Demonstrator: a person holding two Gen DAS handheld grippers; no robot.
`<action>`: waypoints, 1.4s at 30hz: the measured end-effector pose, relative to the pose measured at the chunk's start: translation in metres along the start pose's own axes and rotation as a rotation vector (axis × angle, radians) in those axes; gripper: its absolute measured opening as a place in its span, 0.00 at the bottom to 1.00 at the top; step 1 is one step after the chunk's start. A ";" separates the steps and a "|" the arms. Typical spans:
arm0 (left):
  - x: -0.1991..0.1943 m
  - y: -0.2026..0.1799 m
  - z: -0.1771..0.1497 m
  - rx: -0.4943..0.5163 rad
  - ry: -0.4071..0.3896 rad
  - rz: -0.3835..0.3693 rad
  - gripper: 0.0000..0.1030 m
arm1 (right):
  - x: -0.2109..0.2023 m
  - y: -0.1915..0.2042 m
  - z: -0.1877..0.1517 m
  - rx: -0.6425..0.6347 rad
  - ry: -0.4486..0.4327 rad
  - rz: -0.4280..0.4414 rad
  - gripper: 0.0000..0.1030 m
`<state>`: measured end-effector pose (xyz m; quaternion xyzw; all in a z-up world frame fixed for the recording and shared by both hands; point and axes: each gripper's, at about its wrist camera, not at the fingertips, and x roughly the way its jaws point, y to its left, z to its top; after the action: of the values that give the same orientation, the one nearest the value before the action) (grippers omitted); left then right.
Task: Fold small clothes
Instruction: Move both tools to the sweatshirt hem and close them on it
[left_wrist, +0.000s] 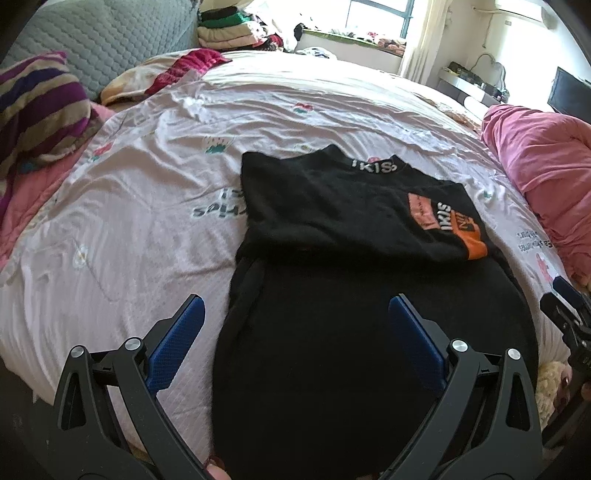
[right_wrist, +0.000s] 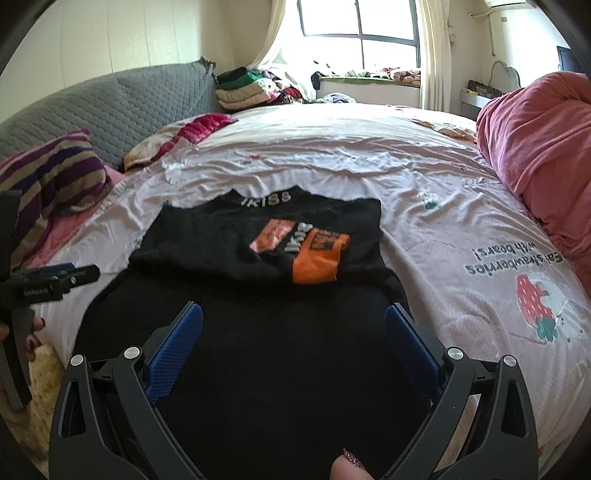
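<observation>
Shirt (left_wrist: 332, 229), black with an orange patch (right_wrist: 317, 258), lies partly folded mid-sheet (left_wrist: 147, 184), collar toward 12 o'clock, hem under both wide-open, empty grippers, left (left_wrist: 295, 332) and right (right_wrist: 293, 332), with a pink quilt (right_wrist: 535, 147) at 2 o'clock.

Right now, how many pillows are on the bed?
1: a striped pillow at the bed's left edge, against the grey headboard. The pink duvet heaped at right may hide more.

A home bedroom: wide bed (right_wrist: 332, 155), striped pillow (right_wrist: 55, 173), curtained window (right_wrist: 358, 33).
</observation>
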<state>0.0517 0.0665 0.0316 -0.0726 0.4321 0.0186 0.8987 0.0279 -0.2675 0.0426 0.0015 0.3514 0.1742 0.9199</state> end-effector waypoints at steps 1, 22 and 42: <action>0.000 0.003 -0.002 -0.002 0.004 0.003 0.91 | 0.000 -0.001 -0.002 0.000 0.006 0.001 0.95; -0.015 0.057 -0.061 -0.069 0.104 -0.013 0.48 | -0.003 -0.014 -0.038 0.021 0.082 -0.028 0.95; -0.003 0.058 -0.110 -0.100 0.240 -0.095 0.26 | -0.013 -0.022 -0.063 0.002 0.141 -0.071 0.95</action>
<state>-0.0414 0.1077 -0.0405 -0.1394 0.5310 -0.0110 0.8358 -0.0144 -0.3002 0.0008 -0.0223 0.4153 0.1407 0.8984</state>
